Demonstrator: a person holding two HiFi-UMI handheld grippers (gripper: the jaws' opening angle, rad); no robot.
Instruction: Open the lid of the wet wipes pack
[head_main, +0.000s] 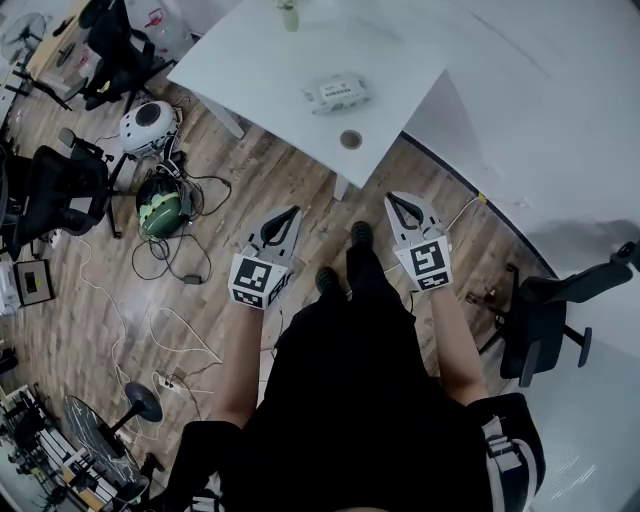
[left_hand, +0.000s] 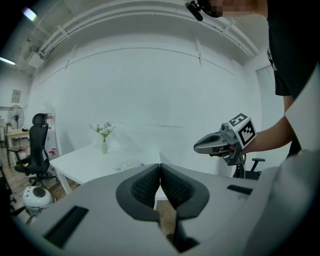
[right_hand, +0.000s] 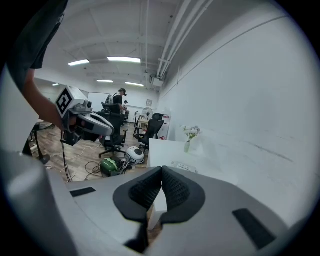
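The wet wipes pack (head_main: 338, 93) lies flat on the white table (head_main: 250, 60), its lid down. Both grippers hover over the wood floor, short of the table's near edge and well away from the pack. My left gripper (head_main: 293, 212) points toward the table with its jaws together and nothing between them. My right gripper (head_main: 396, 199) is also shut and empty. The left gripper view shows the pack (left_hand: 129, 164) small beyond the closed pads (left_hand: 145, 187), with the right gripper (left_hand: 200, 146) off to the side. From the right gripper view the pack (right_hand: 184, 167) lies past the closed pads (right_hand: 176, 189).
A small vase of flowers (head_main: 290, 14) stands at the table's far side. A round grommet (head_main: 350, 139) sits near the table corner. Black office chairs (head_main: 545, 312) (head_main: 60, 185), a white helmet (head_main: 148, 125), a green one (head_main: 160, 212) and loose cables (head_main: 170, 330) crowd the floor.
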